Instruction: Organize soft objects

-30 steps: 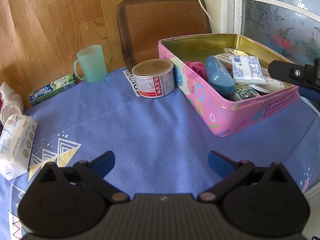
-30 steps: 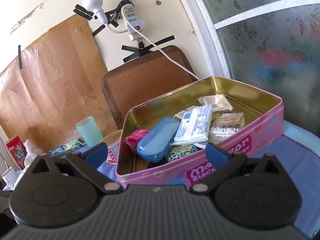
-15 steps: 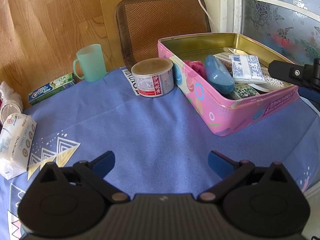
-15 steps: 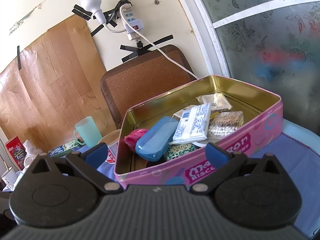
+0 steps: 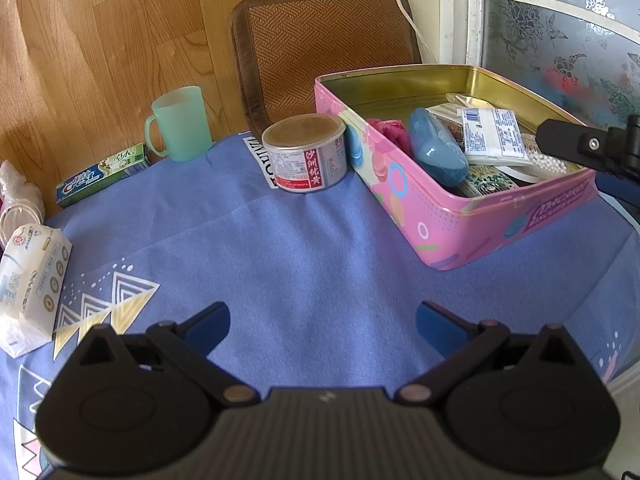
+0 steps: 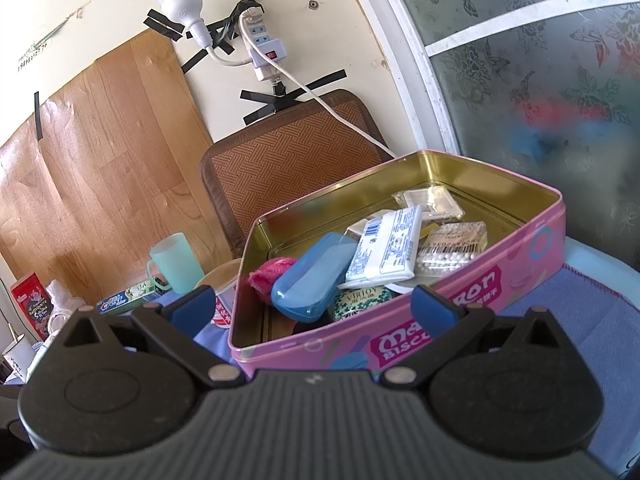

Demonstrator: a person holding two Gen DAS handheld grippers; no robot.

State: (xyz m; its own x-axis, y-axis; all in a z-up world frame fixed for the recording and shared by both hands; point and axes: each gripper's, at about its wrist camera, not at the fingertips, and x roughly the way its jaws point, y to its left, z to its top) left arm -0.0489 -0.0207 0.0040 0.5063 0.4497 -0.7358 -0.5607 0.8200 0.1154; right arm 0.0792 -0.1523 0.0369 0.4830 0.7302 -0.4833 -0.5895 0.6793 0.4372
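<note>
A pink biscuit tin (image 5: 460, 232) (image 6: 520, 292) stands open on the blue cloth, holding a pink fluffy cloth (image 5: 390, 130) (image 6: 270, 274), a blue case (image 5: 436, 152) (image 6: 312, 280), a white tissue packet (image 5: 492, 136) (image 6: 386, 252), cotton swabs (image 6: 448, 256) and other packets. A white wet-wipe pack (image 5: 30, 280) lies at the far left. My left gripper (image 5: 322, 326) hovers open and empty over the cloth, well short of the tin. My right gripper (image 6: 312, 306) is open and empty at the tin's near wall; its arm (image 5: 588, 148) shows at the tin's right edge in the left wrist view.
A sealed can (image 5: 306, 152) stands against the tin's left side, with a green mug (image 5: 180, 124) (image 6: 176, 262) and a toothpaste box (image 5: 102, 178) (image 6: 128, 298) behind. A woven chair back (image 5: 320, 44) and a taped power strip (image 6: 264, 48) are beyond. A red packet (image 6: 34, 306) sits far left.
The left view has shifted slightly, so the objects sit a touch higher and leftward. The right gripper has drifted a little, with the tin edging left. Both grippers stay open.
</note>
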